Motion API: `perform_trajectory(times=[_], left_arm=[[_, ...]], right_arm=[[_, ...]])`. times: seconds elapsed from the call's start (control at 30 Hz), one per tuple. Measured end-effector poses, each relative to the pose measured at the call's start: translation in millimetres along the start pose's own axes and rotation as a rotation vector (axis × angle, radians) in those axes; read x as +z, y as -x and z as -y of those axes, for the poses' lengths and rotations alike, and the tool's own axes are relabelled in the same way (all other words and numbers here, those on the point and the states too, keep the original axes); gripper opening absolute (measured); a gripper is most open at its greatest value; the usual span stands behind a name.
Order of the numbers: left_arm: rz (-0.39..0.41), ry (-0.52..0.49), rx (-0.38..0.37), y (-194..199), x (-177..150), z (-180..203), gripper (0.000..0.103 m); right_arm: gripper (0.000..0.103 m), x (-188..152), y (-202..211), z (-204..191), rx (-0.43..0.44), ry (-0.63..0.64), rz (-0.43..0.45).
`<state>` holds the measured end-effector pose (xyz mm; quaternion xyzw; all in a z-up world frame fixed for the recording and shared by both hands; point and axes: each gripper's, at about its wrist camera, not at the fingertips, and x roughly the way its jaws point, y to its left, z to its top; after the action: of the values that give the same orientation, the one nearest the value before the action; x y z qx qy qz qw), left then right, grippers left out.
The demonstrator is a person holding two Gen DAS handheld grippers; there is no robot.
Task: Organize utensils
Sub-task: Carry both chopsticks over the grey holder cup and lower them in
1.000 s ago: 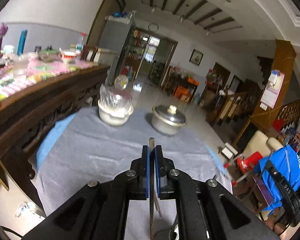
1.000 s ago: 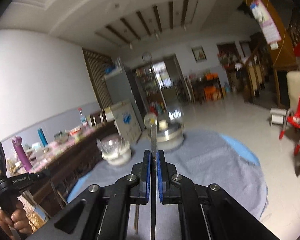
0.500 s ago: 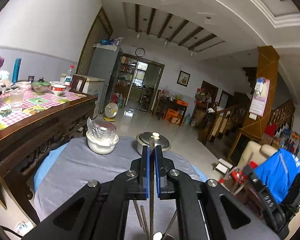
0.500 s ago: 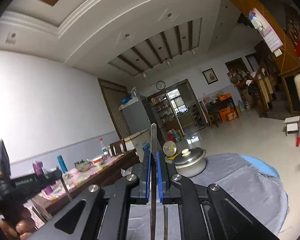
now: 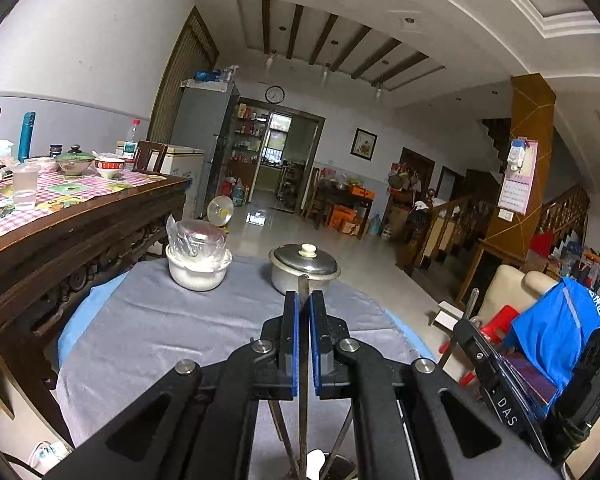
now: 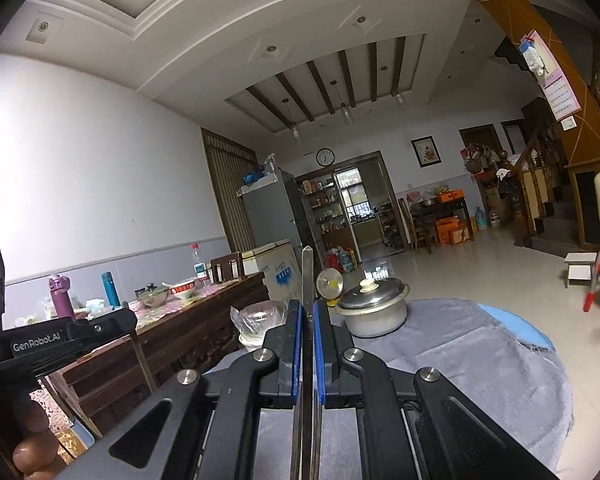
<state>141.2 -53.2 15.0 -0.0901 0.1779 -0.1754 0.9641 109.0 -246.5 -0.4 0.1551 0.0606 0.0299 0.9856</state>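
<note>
Left tongs (image 5: 304, 300) grip a thin metal utensil handle (image 5: 303, 286); right tongs (image 6: 307, 312) grip another (image 6: 307, 276). Far on the desk (image 5: 148, 332): lidded pot (image 5: 304, 270), white bowl (image 5: 198, 272).

Each camera sits on a gripper and looks forward along its two fingers, which fill the bottom middle of the frame. The left view looks a little down over the gray cloth (image 5: 148, 332), close to it; the right view looks more level, showing more ceiling. Both show the metal pot (image 5: 304, 271) and the wall clock (image 6: 325, 157) far back.
</note>
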Motion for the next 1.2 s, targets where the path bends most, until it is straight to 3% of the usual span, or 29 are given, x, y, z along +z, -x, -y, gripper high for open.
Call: perform_trajectory(times=[1.2], left_arm=[[-0.051,-0.012,0.015,-12.5,-24.0,-3.1,0.005]], right_arm=[[0.007,-30.3,8.3,-1.0,0.023,0.021,-0.083]])
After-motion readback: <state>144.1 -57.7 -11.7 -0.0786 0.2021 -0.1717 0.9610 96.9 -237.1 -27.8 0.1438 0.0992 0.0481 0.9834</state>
